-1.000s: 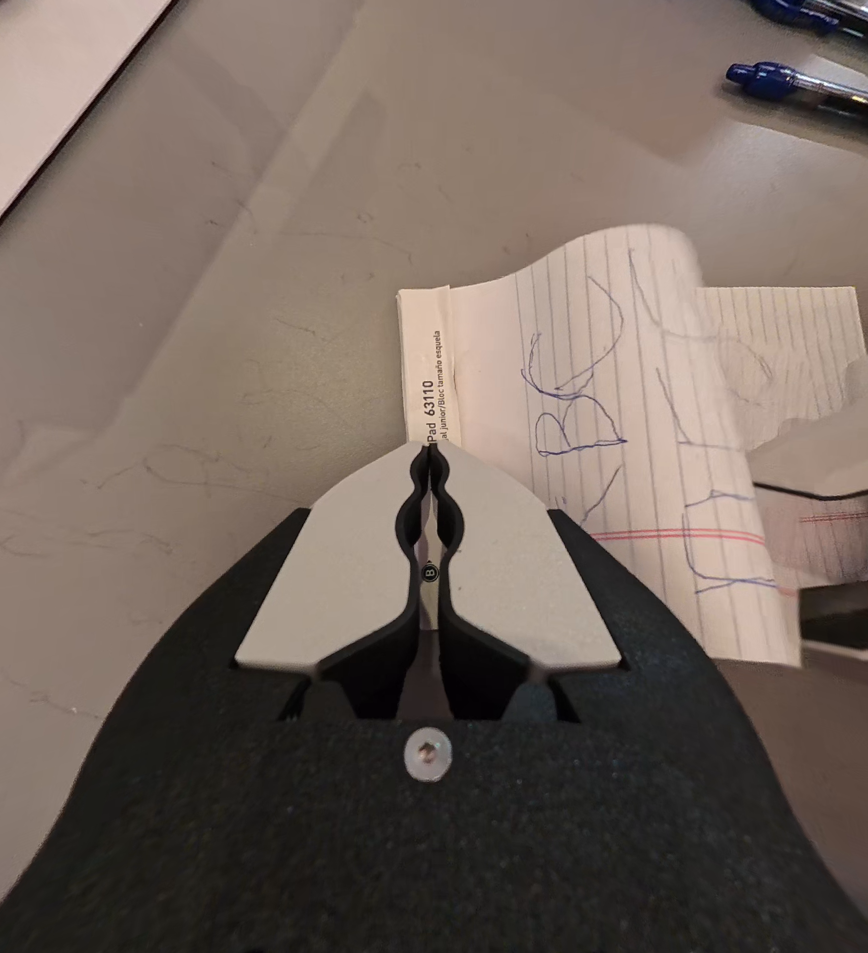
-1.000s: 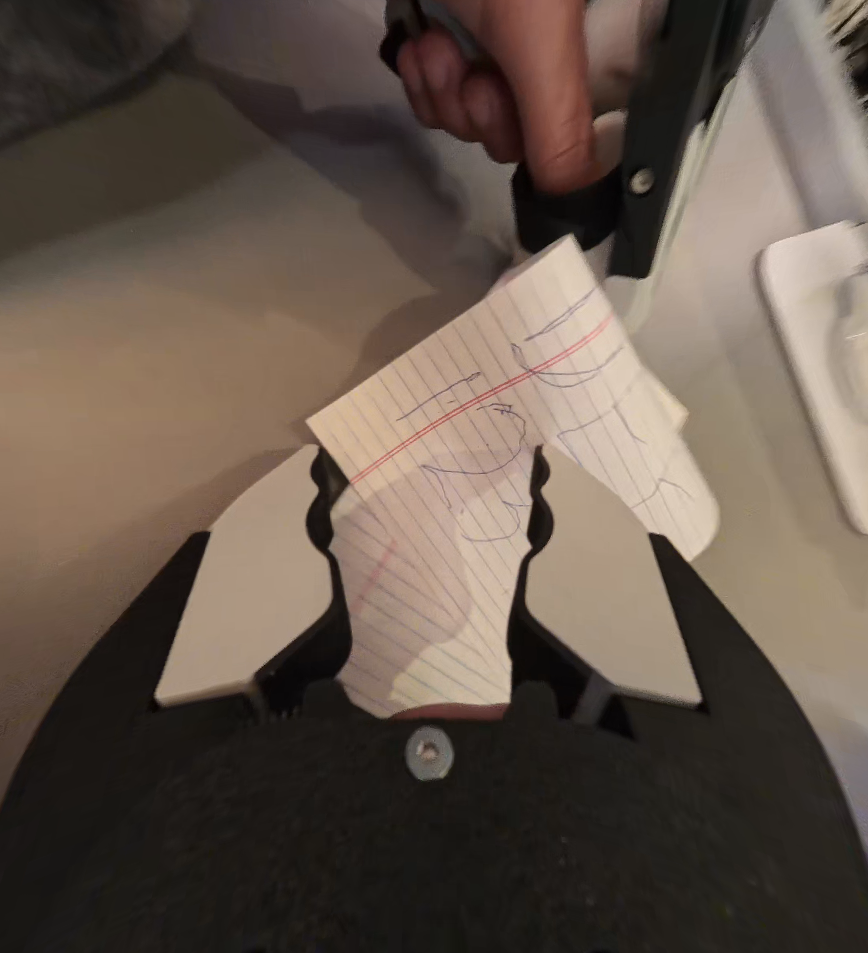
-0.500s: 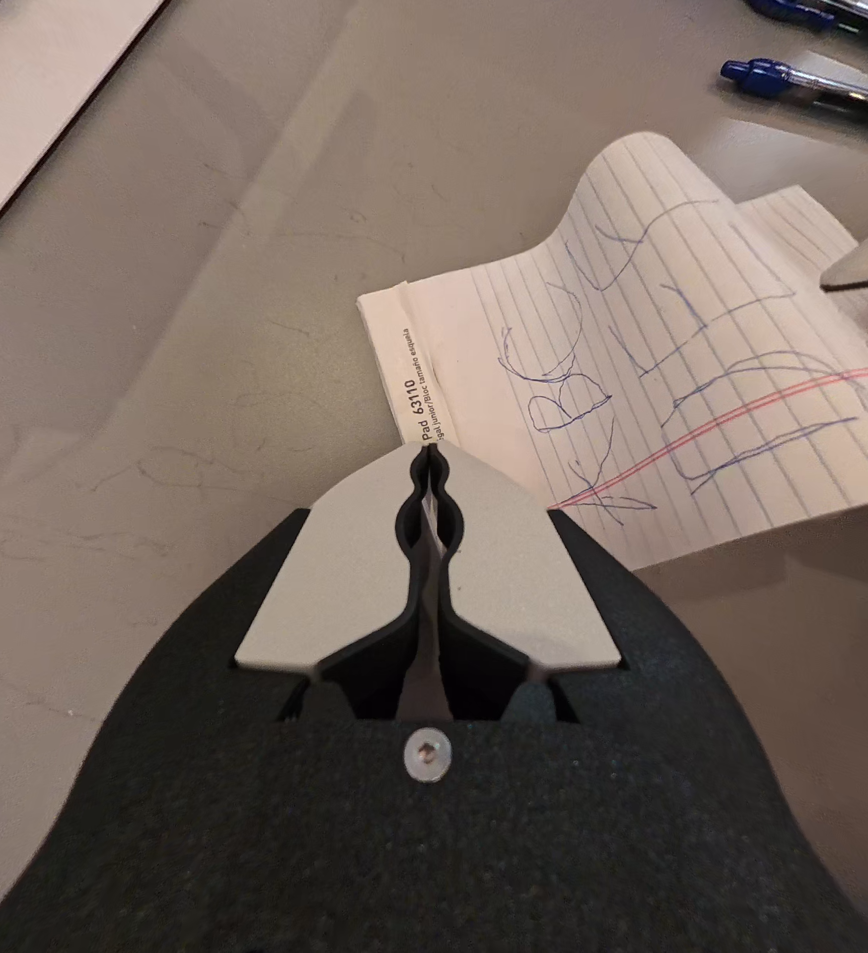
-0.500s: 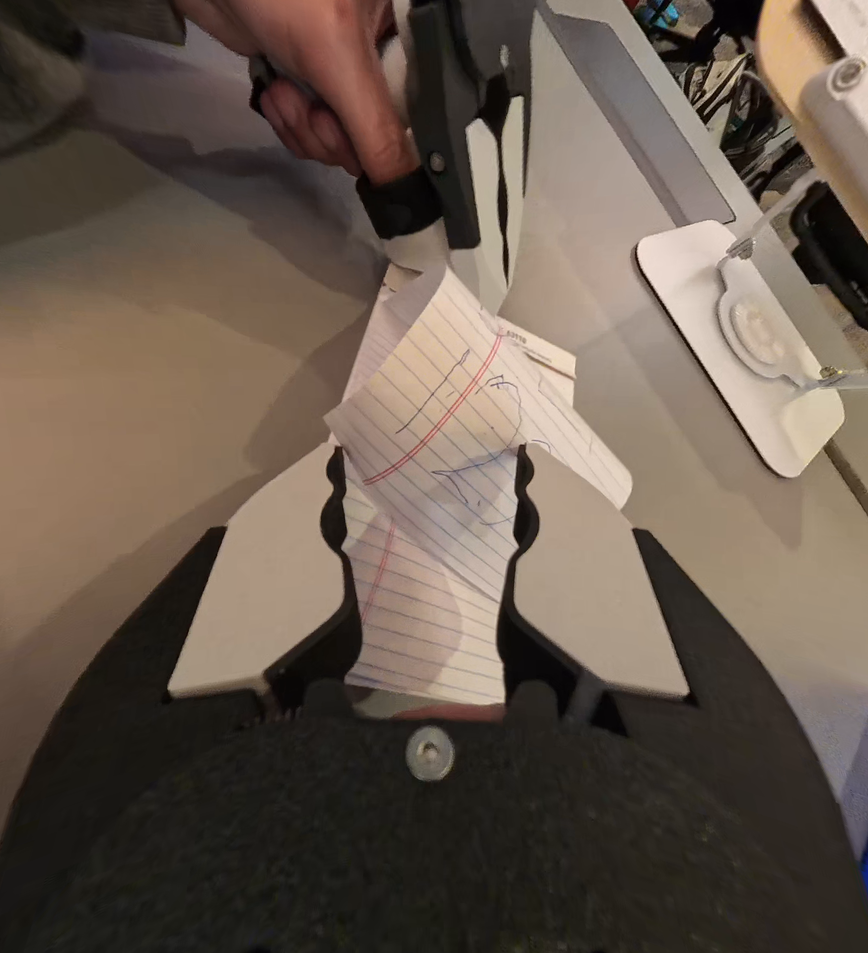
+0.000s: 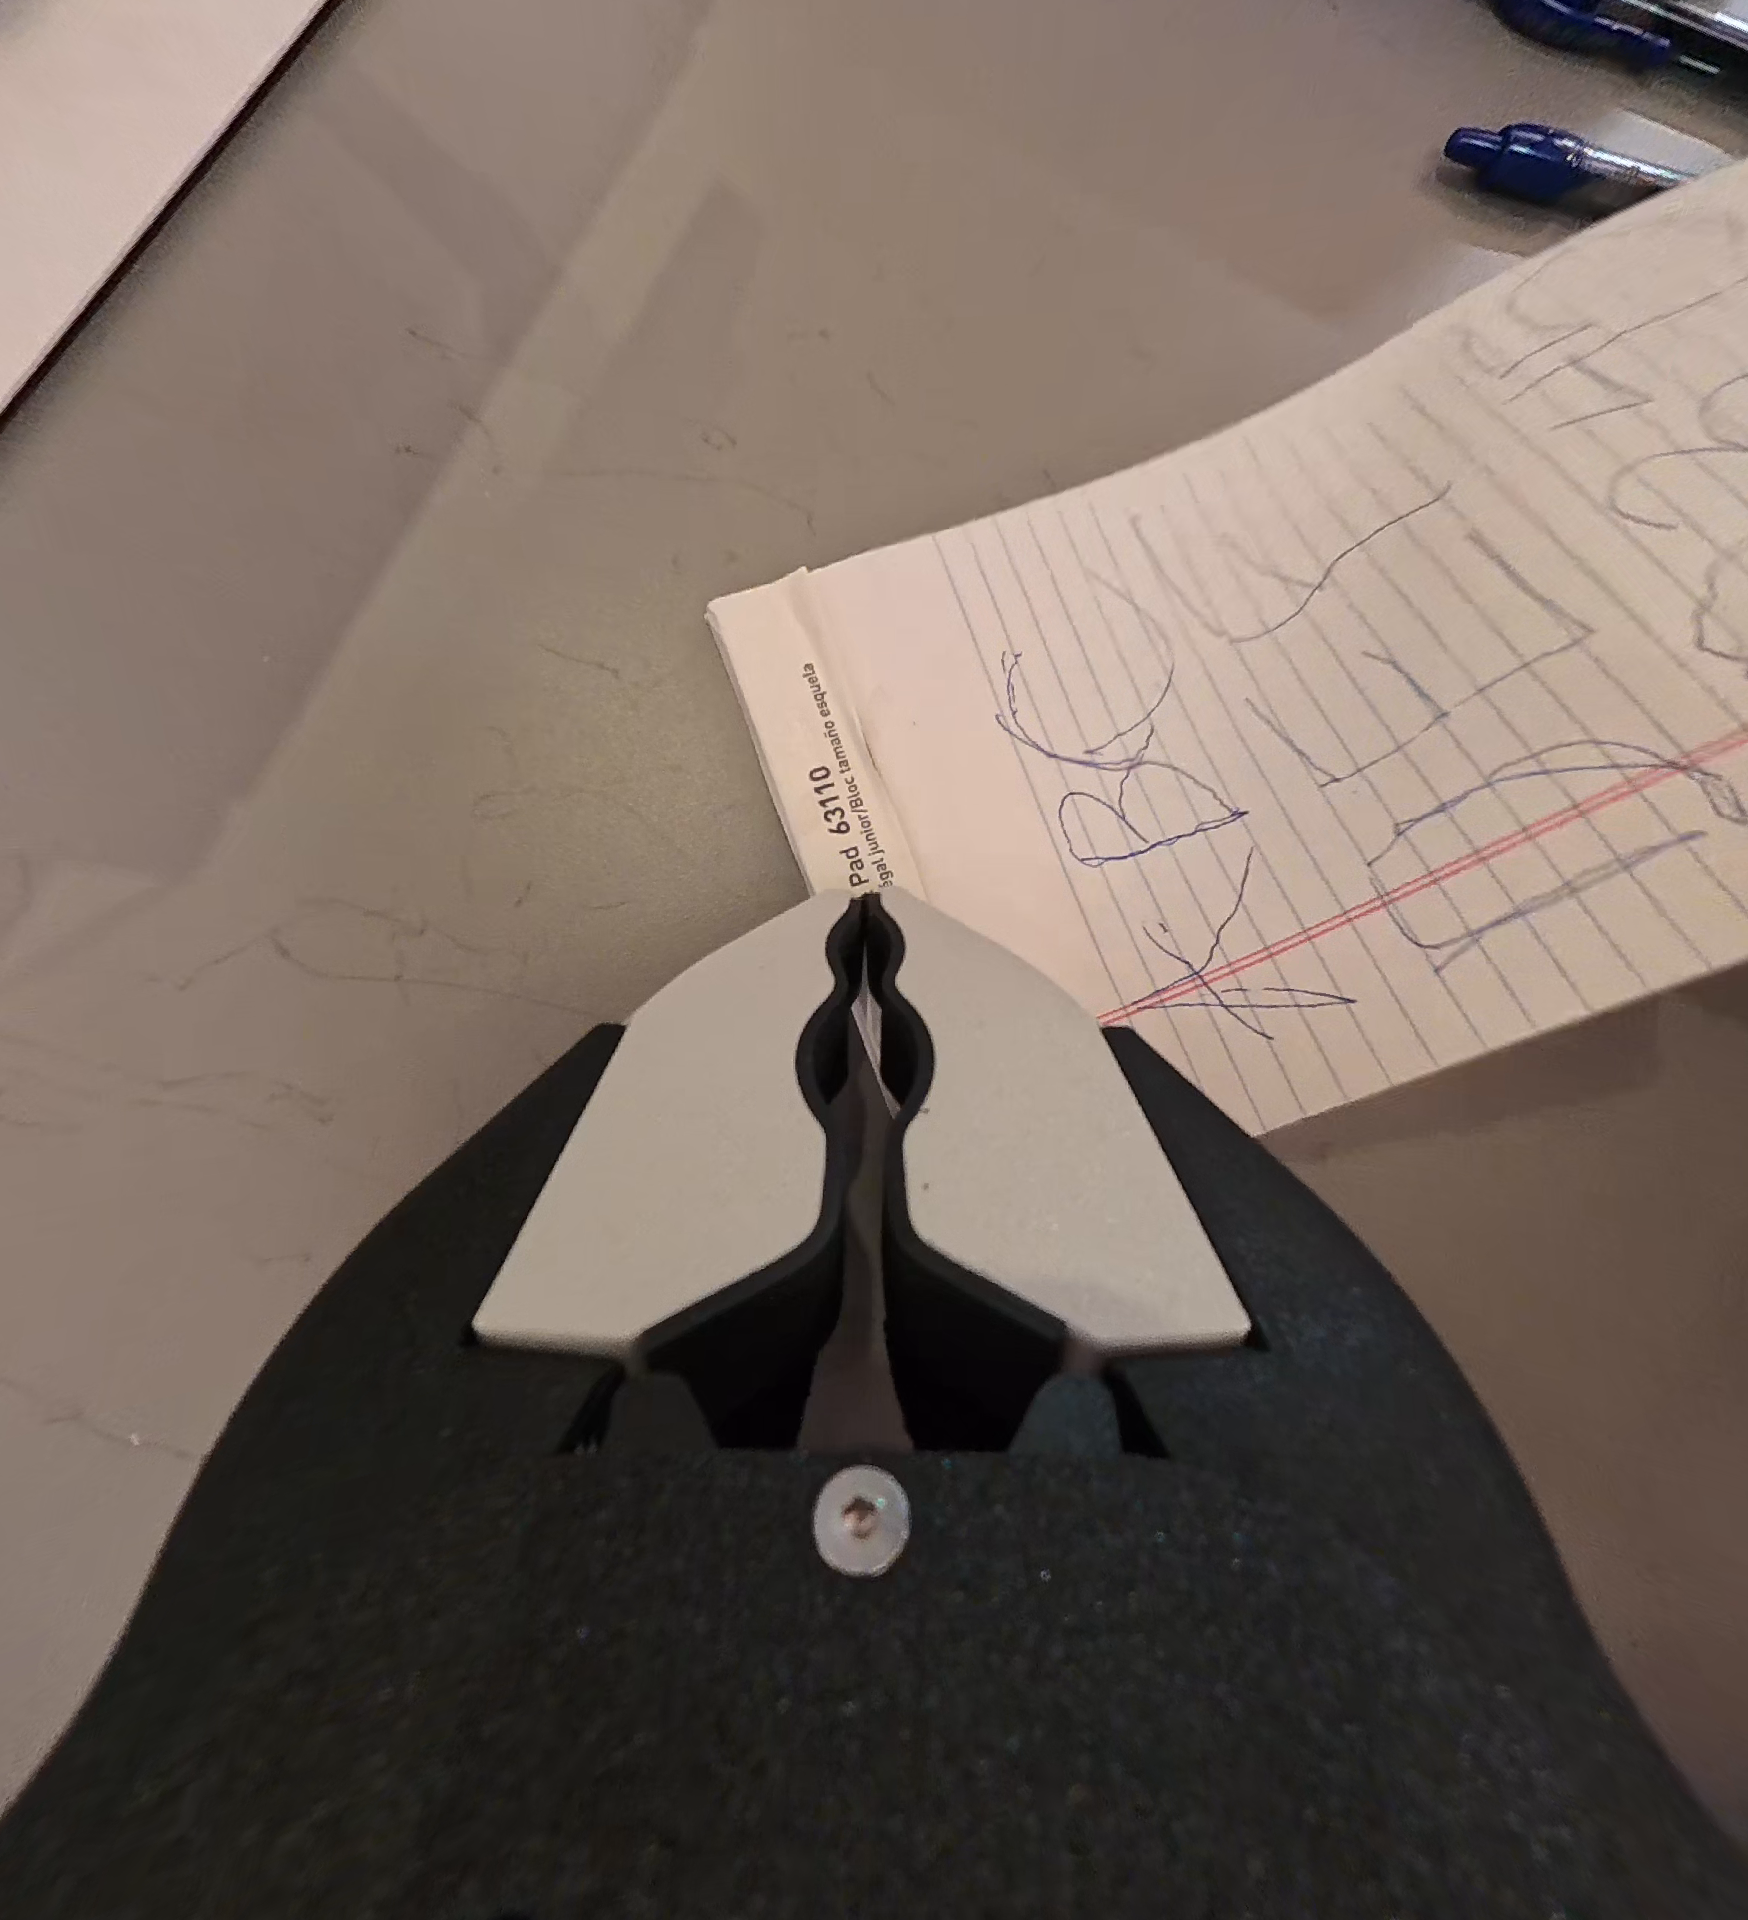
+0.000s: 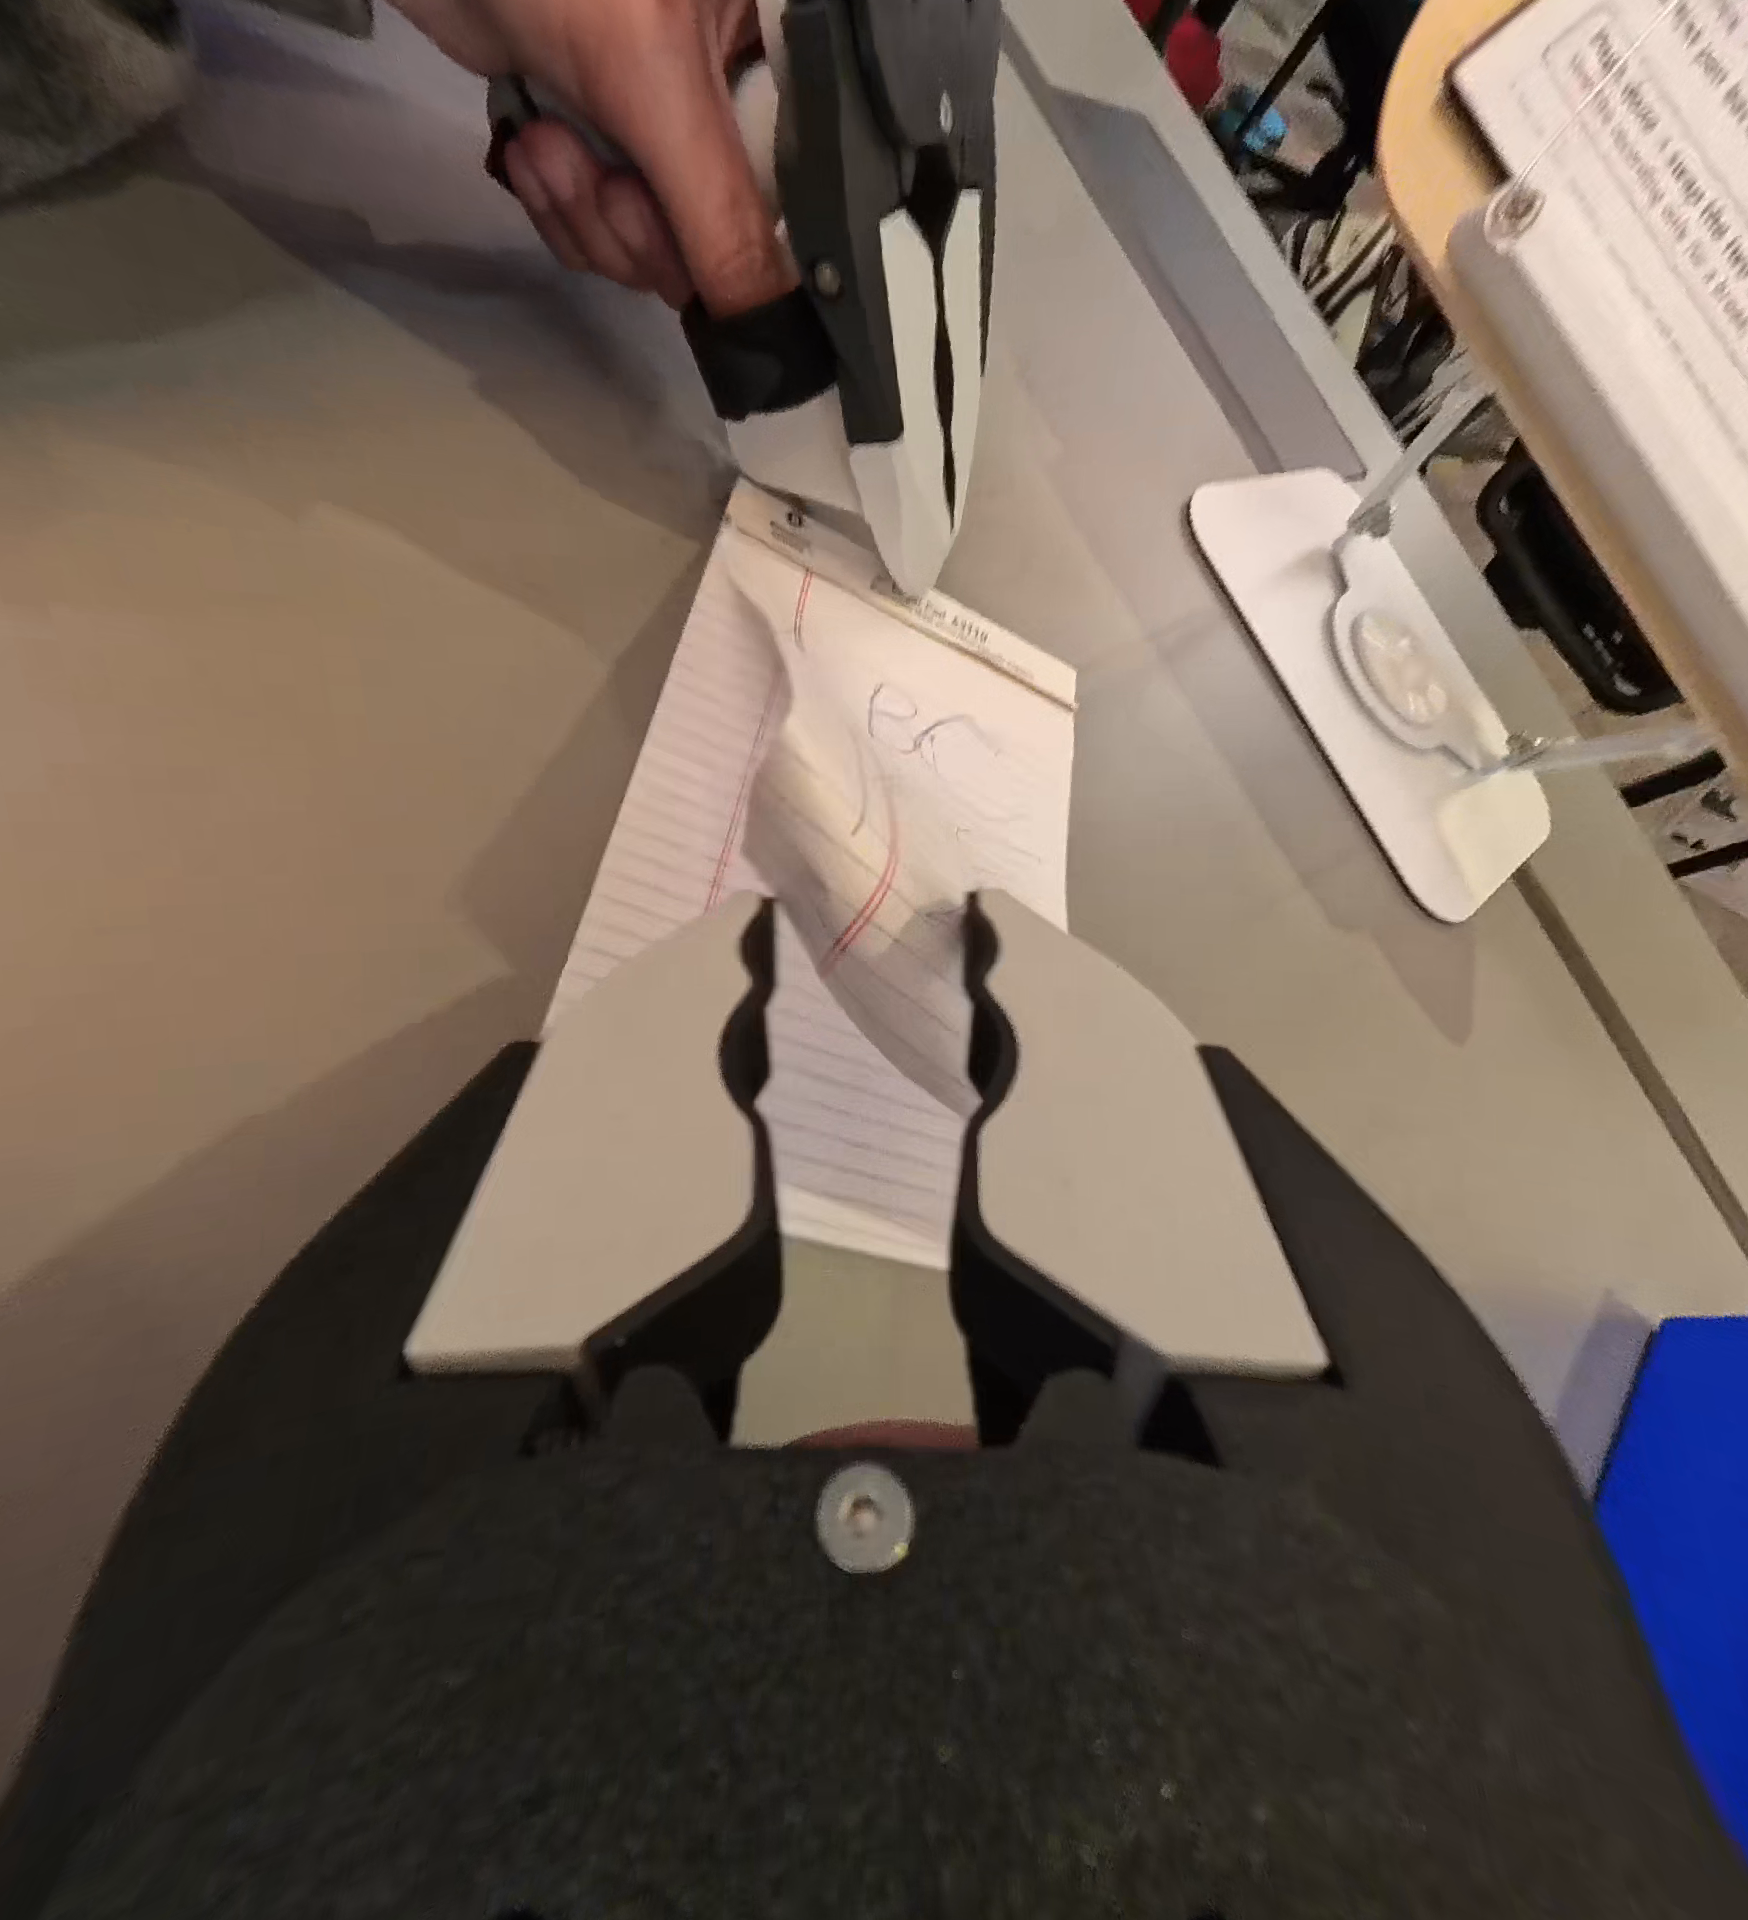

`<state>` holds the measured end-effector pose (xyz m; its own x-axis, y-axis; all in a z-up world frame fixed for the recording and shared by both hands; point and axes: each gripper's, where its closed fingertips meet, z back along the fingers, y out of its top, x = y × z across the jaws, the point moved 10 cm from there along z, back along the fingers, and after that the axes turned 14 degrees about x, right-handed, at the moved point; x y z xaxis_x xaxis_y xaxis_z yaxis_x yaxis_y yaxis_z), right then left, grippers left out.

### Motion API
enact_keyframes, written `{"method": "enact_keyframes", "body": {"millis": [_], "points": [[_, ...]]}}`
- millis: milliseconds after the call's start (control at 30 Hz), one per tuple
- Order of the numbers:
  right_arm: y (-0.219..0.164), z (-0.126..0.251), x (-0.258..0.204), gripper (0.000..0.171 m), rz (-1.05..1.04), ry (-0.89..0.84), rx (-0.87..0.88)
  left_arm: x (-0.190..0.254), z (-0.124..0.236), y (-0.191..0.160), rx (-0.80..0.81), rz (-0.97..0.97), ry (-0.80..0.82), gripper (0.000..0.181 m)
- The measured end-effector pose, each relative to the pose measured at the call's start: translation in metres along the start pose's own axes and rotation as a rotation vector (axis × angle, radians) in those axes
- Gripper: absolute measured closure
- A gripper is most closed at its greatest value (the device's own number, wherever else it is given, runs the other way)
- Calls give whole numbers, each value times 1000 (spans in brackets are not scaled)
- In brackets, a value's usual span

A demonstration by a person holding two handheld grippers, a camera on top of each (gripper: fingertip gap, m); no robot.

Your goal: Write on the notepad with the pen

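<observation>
A lined notepad point(image 5: 828, 748) lies on the grey table. Its top sheet point(image 5: 1421, 727), covered in blue scribbles, is lifted and curls away to the right. My left gripper point(image 5: 865, 909) is shut, with its tips pressed on the pad's white binding strip. It also shows in the right wrist view point(image 6: 917, 520), held by a hand. My right gripper point(image 6: 870, 914) is open and empty above the pad's lower end. The curled sheet point(image 6: 911, 769) and a clean page point(image 6: 683, 831) show beyond its fingers. Two blue pens point(image 5: 1556, 171) lie on the table behind the pad.
A white stand base point(image 6: 1369, 675) with a clear holder sits right of the pad near the table's edge, and a printed sign point(image 6: 1659, 260) stands above it. A blue object point(image 6: 1732, 1558) is at the lower right. A white board corner point(image 5: 70, 208) lies at the far left. There is about 15 cm between the tips of the two grippers. From the right gripper's tips to the blue object point(image 6: 1732, 1558) is close to 30 cm.
My right gripper has drawn back from the pad and the sheet is no longer between its fingers. The sheet has swung over and flattened out. My left gripper has stayed on the binding strip.
</observation>
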<state>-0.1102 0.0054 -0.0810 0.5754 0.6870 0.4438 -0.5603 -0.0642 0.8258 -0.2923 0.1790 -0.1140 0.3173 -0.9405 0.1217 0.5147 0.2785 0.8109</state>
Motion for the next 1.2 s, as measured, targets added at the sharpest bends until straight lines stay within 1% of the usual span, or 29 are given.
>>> {"method": "enact_keyframes", "body": {"millis": [33, 100, 300, 367, 433, 467, 600, 733, 800, 867, 1033, 1067, 1133, 1200], "points": [[-2, 2, 0, 132, -4, 10, -13, 0, 0, 0, 0, 0, 1, 181], [-7, 8, 2, 134, 12, -8, -16, 0, 0, 0, -1, 0, 2, 181], [-23, 13, 26, 127, -43, -51, -74, 0, 0, 0, 0, 1, 2, 181], [-33, 13, 35, 126, -106, -41, -112, 0, 0, 0, 1, 2, 2, 181], [-41, 13, 41, 124, -218, 17, -126, 0, 0, 0, 3, 3, 2, 181], [-44, 12, 43, 125, -215, 23, -130, 0, 0, 0, 3, 3, 1, 181], [-50, 8, 46, 131, -56, 4, -180, 0, 0, 0, 1, 2, 0, 181], [-52, 5, 49, 137, -31, 55, -175, 0, 0, 0, 3, 1, 3, 181], [-54, 6, 51, 137, -57, 68, -176, 0, 0, 0, 4, 3, 2, 181], [-54, 8, 54, 136, -188, 112, -132, 0, 0, 0, 4, 4, 1, 181], [-54, 10, 62, 133, -660, 248, 9, 0, 0, 0, 4, 6, -1, 181], [-55, 10, 63, 133, -764, 272, 23, 0, 0, 0, 4, 7, -1, 181], [-58, 9, 65, 126, -948, 322, 50, 0, 0, 0, 5, 6, 0, 181], [-63, 8, 66, 125, -1090, 333, 32, 0, 0, 0, 5, 5, 1, 181]]}}
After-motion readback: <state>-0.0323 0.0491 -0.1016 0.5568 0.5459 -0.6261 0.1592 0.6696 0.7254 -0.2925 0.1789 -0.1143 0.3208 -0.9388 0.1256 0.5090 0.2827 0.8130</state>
